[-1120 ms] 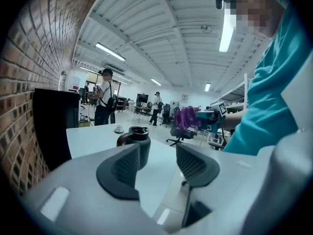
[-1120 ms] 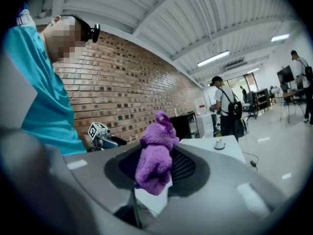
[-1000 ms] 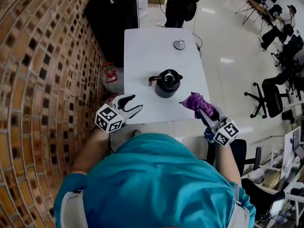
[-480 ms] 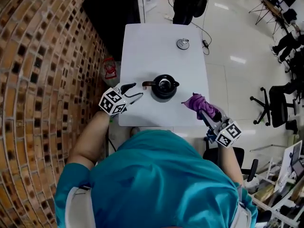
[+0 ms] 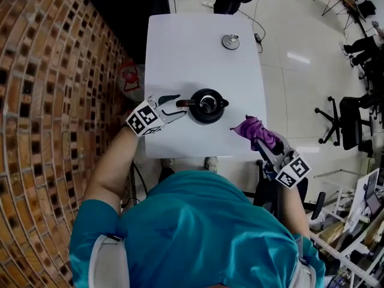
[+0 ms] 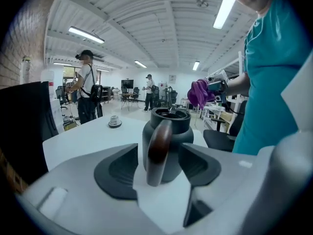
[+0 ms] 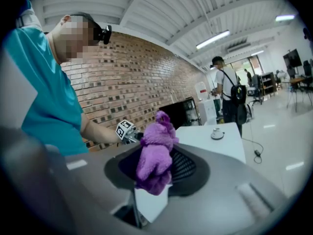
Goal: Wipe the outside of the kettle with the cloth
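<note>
A dark kettle [image 5: 208,106] without its lid stands mid-table, its brown handle [image 5: 182,103] pointing left. My left gripper [image 5: 179,104] is at that handle. In the left gripper view the handle [image 6: 158,148] stands upright between the two pads [image 6: 119,170] with a gap on each side. The jaws have just been opening wider, and the left gripper [image 6: 157,169] is open around the handle. My right gripper [image 5: 264,140] is shut on a purple cloth [image 5: 255,128], held above the table's near right corner, apart from the kettle. The cloth [image 7: 155,153] bunches up out of the right gripper [image 7: 155,173].
A small round lid [image 5: 230,41] lies at the far end of the white table [image 5: 198,53]. A brick wall [image 5: 54,101] runs along the left, with a red object [image 5: 128,77] on the floor beside it. Office chairs [image 5: 348,125] and people stand beyond on the right.
My left gripper has moved right and down to the kettle, and its jaws now stand either side of the handle. The right gripper with the cloth has shifted only a little.
</note>
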### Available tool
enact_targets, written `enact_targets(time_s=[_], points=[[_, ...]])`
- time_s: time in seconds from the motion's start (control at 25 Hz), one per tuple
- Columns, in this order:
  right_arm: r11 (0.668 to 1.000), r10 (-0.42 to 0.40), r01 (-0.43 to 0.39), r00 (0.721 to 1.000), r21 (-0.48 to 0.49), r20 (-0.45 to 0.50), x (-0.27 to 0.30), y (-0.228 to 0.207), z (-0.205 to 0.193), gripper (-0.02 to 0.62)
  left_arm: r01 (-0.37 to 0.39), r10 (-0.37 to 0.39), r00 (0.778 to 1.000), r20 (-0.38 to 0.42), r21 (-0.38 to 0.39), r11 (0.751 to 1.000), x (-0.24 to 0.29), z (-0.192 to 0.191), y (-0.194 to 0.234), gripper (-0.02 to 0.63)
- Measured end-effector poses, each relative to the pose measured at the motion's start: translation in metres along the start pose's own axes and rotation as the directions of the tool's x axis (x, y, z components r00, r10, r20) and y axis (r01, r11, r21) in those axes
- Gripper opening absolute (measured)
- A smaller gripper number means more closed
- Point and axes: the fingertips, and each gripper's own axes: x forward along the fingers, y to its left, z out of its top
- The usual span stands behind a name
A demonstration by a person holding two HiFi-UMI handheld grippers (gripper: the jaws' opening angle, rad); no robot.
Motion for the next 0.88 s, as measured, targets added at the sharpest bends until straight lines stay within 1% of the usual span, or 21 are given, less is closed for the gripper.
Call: enact_targets(time_s=[0.12, 0.2, 0.24, 0.32, 0.4, 0.48, 0.56, 0.68, 0.76, 0.84, 0.88], points=[[1.000, 0.002, -0.002, 1.000, -0.005, -0.012, 0.003, 0.001, -0.003, 0.114, 0.058, -0.048, 0.995, -0.089, 0.121, 0.991, 0.001, 0.010, -0.004, 0.210], [1.000, 0.004, -0.004, 1.000, -0.004, -0.013, 0.004, 0.001, -0.004, 0.114, 0.093, -0.059, 0.982, -0.178, 0.191, 0.977, 0.002, 0.014, -0.007, 0.173], [1.000, 0.006, -0.006, 1.000, -0.003, -0.013, 0.004, 0.001, -0.004, 0.114, 0.103, -0.054, 0.972, -0.228, 0.212, 0.972, 0.003, 0.013, -0.008, 0.144], [1.000, 0.006, -0.006, 1.000, 0.001, -0.014, 0.004, 0.001, -0.005, 0.114, 0.122, -0.039, 0.944, -0.329, 0.236, 0.964, 0.007, 0.007, -0.010, 0.142], [1.000, 0.006, -0.006, 1.000, 0.004, -0.010, 0.003, 0.000, -0.004, 0.114, 0.142, -0.021, 0.908, -0.418, 0.260, 0.955, 0.012, -0.002, -0.012, 0.140], [1.000, 0.008, -0.008, 1.000, 0.003, -0.007, 0.003, 0.000, -0.002, 0.114, 0.155, -0.005, 0.878, -0.478, 0.276, 0.949, 0.018, -0.008, -0.015, 0.140], [1.000, 0.012, -0.012, 1.000, 0.001, -0.006, 0.003, 0.000, -0.002, 0.114, 0.154, 0.005, 0.863, -0.505, 0.273, 0.949, 0.026, -0.012, -0.016, 0.140], [1.000, 0.012, -0.012, 1.000, 0.007, -0.008, 0.002, -0.002, -0.005, 0.114, 0.149, 0.014, 0.852, -0.524, 0.267, 0.952, 0.035, -0.017, -0.016, 0.139], [1.000, 0.011, -0.011, 1.000, 0.012, -0.010, 0.001, -0.003, -0.007, 0.114, 0.151, 0.009, 0.852, -0.524, 0.260, 0.954, 0.034, -0.021, -0.015, 0.135], [1.000, 0.011, -0.011, 1.000, 0.016, -0.011, 0.002, -0.004, -0.009, 0.114, 0.146, 0.014, 0.860, -0.511, 0.272, 0.951, 0.032, -0.020, -0.013, 0.132], [1.000, 0.011, -0.011, 1.000, 0.017, -0.010, 0.002, -0.005, -0.010, 0.114, 0.147, 0.011, 0.865, -0.501, 0.274, 0.951, 0.031, -0.018, -0.013, 0.114]])
